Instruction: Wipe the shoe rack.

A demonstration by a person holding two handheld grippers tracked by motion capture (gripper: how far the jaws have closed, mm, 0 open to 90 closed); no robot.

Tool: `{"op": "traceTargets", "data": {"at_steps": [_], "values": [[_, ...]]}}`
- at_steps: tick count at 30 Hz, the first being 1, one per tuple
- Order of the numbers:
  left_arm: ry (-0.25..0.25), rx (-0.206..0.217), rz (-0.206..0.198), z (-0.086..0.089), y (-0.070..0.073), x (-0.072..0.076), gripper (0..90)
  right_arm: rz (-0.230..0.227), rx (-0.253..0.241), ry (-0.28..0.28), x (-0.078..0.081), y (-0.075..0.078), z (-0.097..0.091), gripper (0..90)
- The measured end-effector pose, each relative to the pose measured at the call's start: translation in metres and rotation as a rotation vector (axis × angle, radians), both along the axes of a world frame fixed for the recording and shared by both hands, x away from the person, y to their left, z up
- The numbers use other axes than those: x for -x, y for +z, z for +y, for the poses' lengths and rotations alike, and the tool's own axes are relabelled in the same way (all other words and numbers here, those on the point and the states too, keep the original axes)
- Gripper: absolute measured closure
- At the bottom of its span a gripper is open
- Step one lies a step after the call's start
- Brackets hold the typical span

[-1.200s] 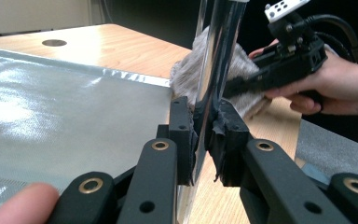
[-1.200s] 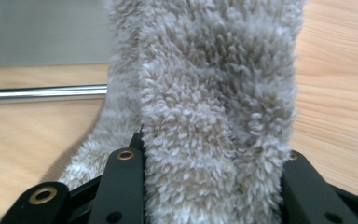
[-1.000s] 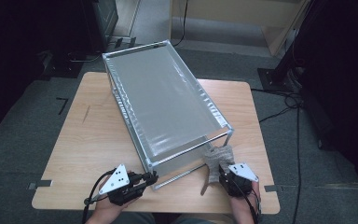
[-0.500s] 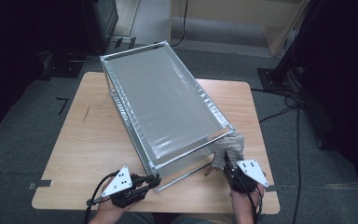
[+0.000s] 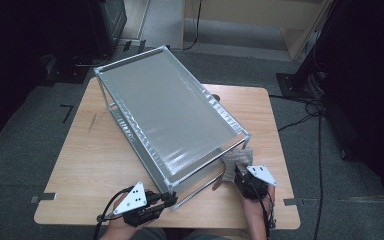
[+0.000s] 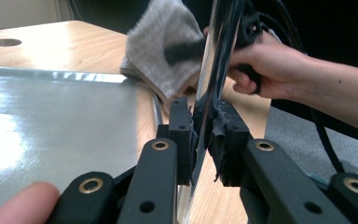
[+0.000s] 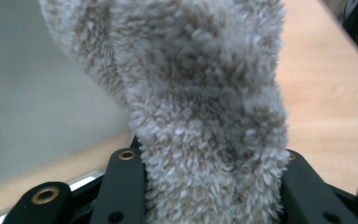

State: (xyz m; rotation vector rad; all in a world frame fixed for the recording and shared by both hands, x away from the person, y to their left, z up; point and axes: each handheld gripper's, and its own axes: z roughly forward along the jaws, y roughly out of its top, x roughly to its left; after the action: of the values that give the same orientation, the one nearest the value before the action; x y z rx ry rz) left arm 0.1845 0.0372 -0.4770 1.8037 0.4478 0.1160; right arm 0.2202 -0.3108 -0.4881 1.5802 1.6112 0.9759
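Both tools are clamped on something. Left tool (image 5: 171,200), at the near edge of the table (image 5: 95,165), has its jaws squeezed nearly together on the near corner post of the metal rack (image 5: 170,112); in the left gripper view the shiny upright runs straight up between the two black pads (image 6: 182,135). Right tool (image 5: 241,176) grips a folded beige cloth (image 5: 235,159), its jaws held partway apart by the thick pile that bulges up between them in the right gripper view (image 7: 200,116). That cloth sits at the rack's near right corner, against the leg there, just above the tabletop.

One rack stands on the table, tilted diagonally across it, with a flat silver top shelf and a lower tier beneath. One cloth, two tools, one wooden table. Dark cables (image 5: 310,110) trail over the grey floor to the right.
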Motion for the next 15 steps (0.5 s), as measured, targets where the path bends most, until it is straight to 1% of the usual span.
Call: {"op": "traceTargets", "data": {"at_steps": [2,3,4,5,7,8,10,12,13,15], "values": [[-0.017,0.003,0.001,-0.002,0.0,0.001,79.5,-0.058,-0.017,0.001,0.0,0.01,-0.001,64.3],[-0.024,0.0,-0.001,-0.003,-0.001,0.002,79.5,-0.079,-0.024,0.002,-0.001,0.015,-0.001,64.3],[-0.024,0.004,0.001,-0.004,-0.001,0.003,79.5,-0.091,-0.034,0.003,-0.003,0.018,-0.001,64.3],[-0.031,0.0,0.001,-0.006,-0.001,0.004,79.5,-0.091,-0.039,0.008,-0.005,0.018,-0.002,64.2],[-0.038,-0.001,-0.003,-0.009,-0.001,0.005,79.4,-0.069,-0.032,0.011,-0.009,0.014,0.0,64.1],[-0.041,-0.001,-0.001,-0.01,-0.001,0.006,79.4,-0.051,-0.025,0.015,-0.011,0.01,0.001,64.0],[-0.045,-0.002,-0.001,-0.014,-0.001,0.007,79.4,0.002,-0.003,0.016,-0.016,0.001,0.003,64.0],[-0.048,-0.003,-0.003,-0.018,-0.001,0.008,79.4,0.051,-0.013,0.033,-0.02,-0.007,0.003,63.9],[-0.051,-0.003,-0.001,-0.019,-0.001,0.009,79.3,0.07,-0.024,0.044,-0.021,-0.01,0.003,63.8],[-0.054,-0.003,-0.003,-0.023,-0.001,0.01,79.3,0.1,-0.029,0.077,-0.023,-0.014,0.003,63.7]]}}
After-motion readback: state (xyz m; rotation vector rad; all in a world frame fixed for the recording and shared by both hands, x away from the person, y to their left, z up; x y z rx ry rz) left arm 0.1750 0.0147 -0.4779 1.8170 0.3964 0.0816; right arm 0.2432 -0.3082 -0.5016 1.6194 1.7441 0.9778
